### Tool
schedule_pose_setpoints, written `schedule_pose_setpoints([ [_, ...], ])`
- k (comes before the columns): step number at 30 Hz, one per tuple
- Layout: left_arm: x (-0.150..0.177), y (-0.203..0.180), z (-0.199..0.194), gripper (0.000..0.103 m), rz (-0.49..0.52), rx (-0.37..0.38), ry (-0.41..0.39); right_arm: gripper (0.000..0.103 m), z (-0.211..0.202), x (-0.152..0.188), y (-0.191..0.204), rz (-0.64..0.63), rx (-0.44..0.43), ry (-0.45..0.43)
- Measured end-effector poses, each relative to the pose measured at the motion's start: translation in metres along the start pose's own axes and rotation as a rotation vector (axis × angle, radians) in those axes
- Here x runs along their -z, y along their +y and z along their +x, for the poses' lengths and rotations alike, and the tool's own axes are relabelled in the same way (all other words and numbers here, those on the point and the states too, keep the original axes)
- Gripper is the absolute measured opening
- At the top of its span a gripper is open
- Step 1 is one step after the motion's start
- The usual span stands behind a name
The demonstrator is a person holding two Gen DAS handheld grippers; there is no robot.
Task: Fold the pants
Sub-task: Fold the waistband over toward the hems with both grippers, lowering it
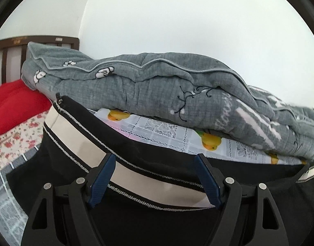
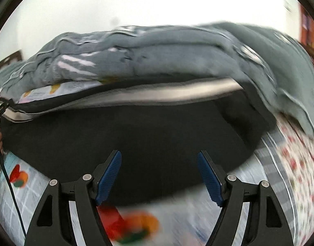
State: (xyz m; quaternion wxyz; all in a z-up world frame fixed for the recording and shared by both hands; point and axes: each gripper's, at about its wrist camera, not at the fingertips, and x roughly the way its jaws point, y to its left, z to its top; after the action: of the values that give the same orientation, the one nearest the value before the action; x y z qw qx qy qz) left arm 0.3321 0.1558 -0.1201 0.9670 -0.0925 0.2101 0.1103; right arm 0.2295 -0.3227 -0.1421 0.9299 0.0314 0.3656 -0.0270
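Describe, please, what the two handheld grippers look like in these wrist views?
The left gripper and right gripper look alike: black angular linkage arms with triangular cut-outs and round silver pivot pins, ending in fingers faced with ribbed dark-blue pads. A thin black cable runs along the right view's edge.

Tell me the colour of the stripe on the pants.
Cream-white stripe on black pants, clearest in the left wrist view.
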Motion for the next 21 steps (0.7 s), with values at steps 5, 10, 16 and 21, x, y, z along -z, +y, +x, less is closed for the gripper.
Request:
schedule_pose_setpoints([
  [5, -0.009, -0.009, -0.020, 0.077, 0.038, 0.004, 0.008, 0.075, -0.017, 0.033, -0.048, 0.139, -0.032, 0.085],
  [10, 0.003, -0.028, -0.069, 0.078, 0.140, 0.078, 0.002, 0.075, -0.034, 0.042, -0.078, 0.228, -0.079, 0.064],
  [16, 0.020, -0.025, -0.103, 0.078, 0.171, 0.148, 0.181, 0.056, -0.020, 0.029, -0.089, 0.312, -0.163, 0.077],
  [21, 0.060, 0.005, -0.114, 0.078, 0.079, 0.220, 0.339, 0.056, 0.002, 0.023, -0.094, 0.377, -0.209, 0.132],
])
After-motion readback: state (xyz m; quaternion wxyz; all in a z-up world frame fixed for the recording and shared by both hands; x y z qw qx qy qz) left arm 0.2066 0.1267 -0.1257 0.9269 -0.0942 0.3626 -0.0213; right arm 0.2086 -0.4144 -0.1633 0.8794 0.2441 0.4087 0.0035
